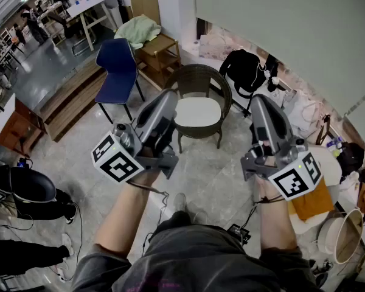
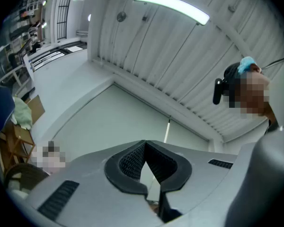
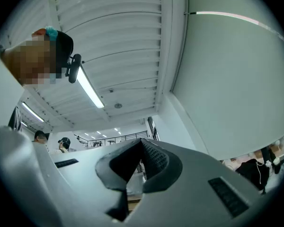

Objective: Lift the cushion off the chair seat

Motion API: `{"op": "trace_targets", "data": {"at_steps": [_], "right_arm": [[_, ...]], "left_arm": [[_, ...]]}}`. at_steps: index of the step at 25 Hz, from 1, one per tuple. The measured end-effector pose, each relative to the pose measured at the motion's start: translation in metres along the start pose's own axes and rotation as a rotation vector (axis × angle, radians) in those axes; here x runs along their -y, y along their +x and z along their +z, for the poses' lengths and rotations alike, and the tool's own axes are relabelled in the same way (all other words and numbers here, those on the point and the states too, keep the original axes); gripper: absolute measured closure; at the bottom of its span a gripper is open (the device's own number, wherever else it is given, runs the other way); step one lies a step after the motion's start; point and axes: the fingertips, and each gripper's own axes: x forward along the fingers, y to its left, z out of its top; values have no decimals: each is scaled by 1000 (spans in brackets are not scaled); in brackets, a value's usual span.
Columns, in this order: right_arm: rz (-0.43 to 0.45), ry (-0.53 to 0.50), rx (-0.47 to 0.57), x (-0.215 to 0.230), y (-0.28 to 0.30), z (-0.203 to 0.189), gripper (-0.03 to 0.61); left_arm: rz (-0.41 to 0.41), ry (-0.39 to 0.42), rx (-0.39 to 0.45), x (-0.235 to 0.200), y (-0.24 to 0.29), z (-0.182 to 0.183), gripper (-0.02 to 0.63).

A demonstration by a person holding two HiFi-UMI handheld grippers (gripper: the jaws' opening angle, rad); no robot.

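A white cushion (image 1: 198,112) lies on the seat of a dark wicker chair (image 1: 220,89) standing on the floor ahead of me. My left gripper (image 1: 170,96) is held up in the air, its tip over the chair's left arm in the head view, well above it. My right gripper (image 1: 259,100) is raised to the right of the chair. Both point upward at the ceiling and wall. In the left gripper view the left gripper (image 2: 144,144) is shut with nothing held. In the right gripper view the right gripper (image 3: 141,142) is likewise shut and empty. Neither touches the cushion.
A blue chair (image 1: 118,70) stands left of the wicker chair, with a wooden stand (image 1: 159,52) carrying a green cloth (image 1: 138,29) behind it. A black jacket (image 1: 244,69) hangs over a seat to the right. Wooden steps (image 1: 65,105) lie at the left, a white round table (image 1: 332,163) at the right.
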Motion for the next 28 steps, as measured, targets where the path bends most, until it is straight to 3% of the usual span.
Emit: {"op": "trace_targets", "data": {"at_steps": [6, 15, 22, 28], "right_arm": [[-13, -32, -31, 5, 13, -7, 571], [-67, -61, -61, 20, 15, -21, 571], [-131, -147, -126, 33, 20, -37, 571], [-136, -164, -136, 33, 10, -37, 571]], "left_arm": [[52, 117, -60, -10, 16, -7, 605], [85, 167, -92, -20, 21, -17, 606], [174, 245, -123, -32, 26, -28, 606], [216, 282, -140, -26, 23, -37, 606]]}}
